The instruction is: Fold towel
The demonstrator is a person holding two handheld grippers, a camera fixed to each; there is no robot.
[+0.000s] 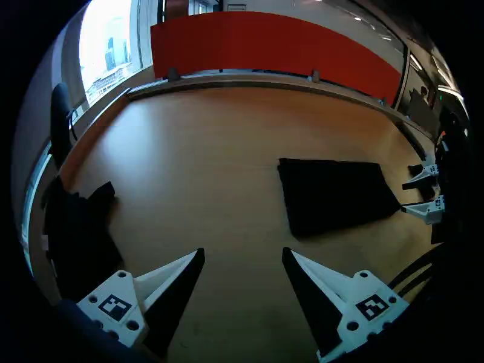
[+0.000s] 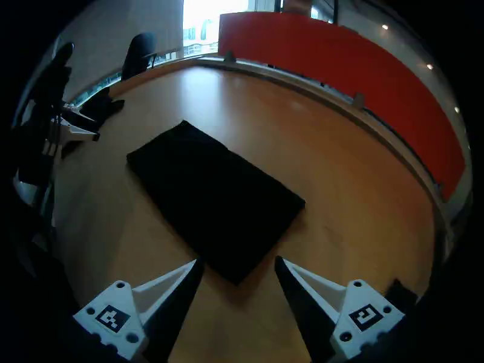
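Jaws of both the left gripper [image 1: 242, 251] and the right gripper [image 2: 238, 260] stand wide open, empty. Towel [image 2: 212, 193] lies flat on the bench [image 1: 199, 157], a neat rectangle, seemingly already folded; perhaps one fold remains.

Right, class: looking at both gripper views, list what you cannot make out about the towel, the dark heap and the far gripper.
1. Towel, right gripper view: uniformly black, so its layers and fold lines are lost.
2. Dark heap, left gripper view: underexposed and cut by the image edge; what it is cannot be told.
3. Right gripper, left gripper view: small at the edge; its body is lost in shadow.
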